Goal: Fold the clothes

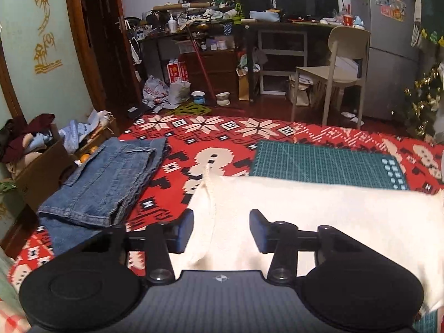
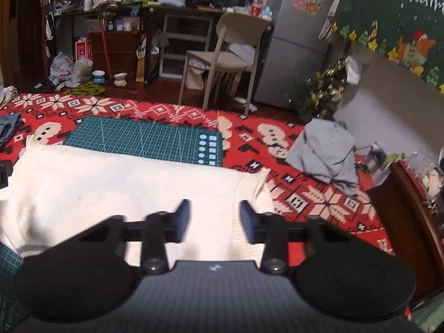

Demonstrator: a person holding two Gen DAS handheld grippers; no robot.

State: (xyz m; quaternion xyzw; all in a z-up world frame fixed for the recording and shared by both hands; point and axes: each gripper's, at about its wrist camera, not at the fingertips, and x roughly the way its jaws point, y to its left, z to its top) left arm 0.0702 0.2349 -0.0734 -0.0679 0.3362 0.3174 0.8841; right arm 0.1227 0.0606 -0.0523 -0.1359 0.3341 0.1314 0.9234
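Note:
A cream white knitted garment (image 1: 319,216) lies spread across the red patterned blanket (image 1: 177,155) and partly over a green cutting mat (image 1: 324,163). My left gripper (image 1: 221,229) hovers open above the garment's left edge, nothing between its fingers. The same garment (image 2: 111,183) fills the right wrist view, and my right gripper (image 2: 215,219) is open over its right edge, near a raised corner. Folded blue jeans (image 1: 108,183) rest on the blanket to the left. A crumpled grey garment (image 2: 324,152) sits on the blanket at the right.
A cardboard box (image 1: 41,166) full of clothes stands off the blanket's left edge. Beyond the blanket are a beige chair (image 1: 335,69), a cluttered desk (image 1: 222,25) and a fridge (image 2: 297,36). A small decorated tree (image 2: 324,88) and a dark wooden cabinet (image 2: 405,222) stand at the right.

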